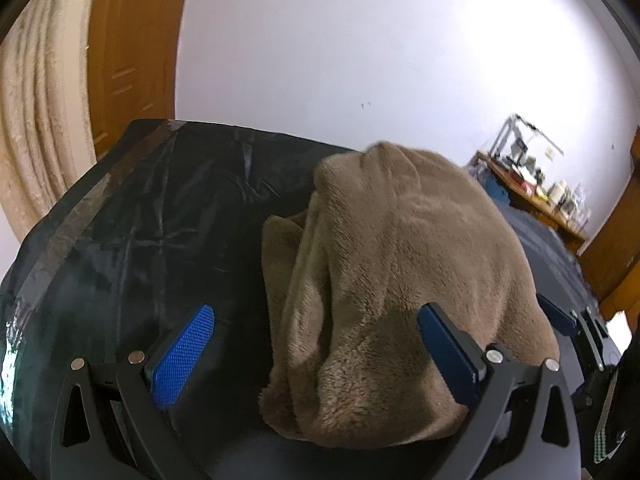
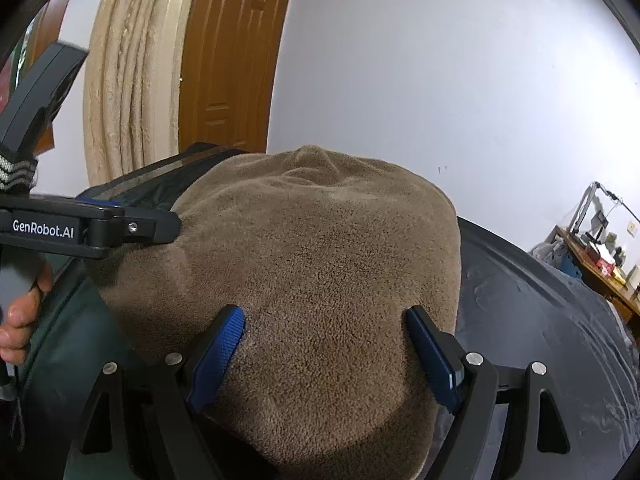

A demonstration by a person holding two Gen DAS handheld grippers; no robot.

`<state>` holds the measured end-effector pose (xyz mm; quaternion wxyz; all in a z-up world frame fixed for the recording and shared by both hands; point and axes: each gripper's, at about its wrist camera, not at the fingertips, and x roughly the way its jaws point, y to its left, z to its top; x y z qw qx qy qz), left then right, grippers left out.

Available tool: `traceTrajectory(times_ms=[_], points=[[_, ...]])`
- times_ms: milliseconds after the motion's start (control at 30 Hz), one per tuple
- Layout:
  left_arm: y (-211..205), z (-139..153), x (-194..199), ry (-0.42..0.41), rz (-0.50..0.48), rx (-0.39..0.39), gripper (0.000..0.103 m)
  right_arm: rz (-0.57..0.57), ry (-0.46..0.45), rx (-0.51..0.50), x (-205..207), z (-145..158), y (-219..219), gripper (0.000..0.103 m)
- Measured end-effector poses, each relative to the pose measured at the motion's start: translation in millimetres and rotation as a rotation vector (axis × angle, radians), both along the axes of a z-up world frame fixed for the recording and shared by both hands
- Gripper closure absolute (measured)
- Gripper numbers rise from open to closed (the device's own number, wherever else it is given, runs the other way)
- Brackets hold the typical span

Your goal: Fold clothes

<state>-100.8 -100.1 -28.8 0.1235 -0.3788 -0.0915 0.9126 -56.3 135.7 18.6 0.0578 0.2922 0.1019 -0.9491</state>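
Both tongs, left point(image 1: 316, 350) and right point(image 2: 326, 344), gape wide over the bunched brown fleece garment point(image 2: 320, 280) on the dark-covered tabletop point(image 1: 140, 220), so I'd pinch the near hem corners evenly before lifting.

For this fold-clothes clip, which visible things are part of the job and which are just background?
Job: brown fleece garment; left gripper, open; right gripper, open; dark covered table beneath it.

Background: wooden door; beige curtain; cluttered side desk; white wall.
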Motion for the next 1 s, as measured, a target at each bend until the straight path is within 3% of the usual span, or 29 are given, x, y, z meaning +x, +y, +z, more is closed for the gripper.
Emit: traceTrajectory(times_ms=[267,400,467,533,600,800,1000], points=[[-45,2,-6,-0.033,0.143,0.149,0.001,0.014,0.089,-0.078,-2,30,-16,0.019],[-59,-2,-10,-0.058,0.18,0.199,0.001,0.081,0.036,-0.076,-24,25,-41,0.019],[-60,-2,-10,-0.059,0.18,0.201,0.001,0.15,-0.063,-0.069,-38,11,-58,0.018],[-59,-2,-10,-0.058,0.173,0.203,0.001,0.175,-0.101,0.013,-41,-6,-80,0.015],[-56,-1,-10,-0.053,0.157,0.201,0.001,0.172,-0.084,0.043,-37,-12,-89,0.015],[-47,-6,-13,-0.06,0.124,0.183,0.001,0.197,-0.096,0.009,-31,-19,-91,0.014],[-41,-6,-32,-0.11,0.091,0.223,0.001,0.219,-0.107,-0.018,-31,-19,-91,0.014]])
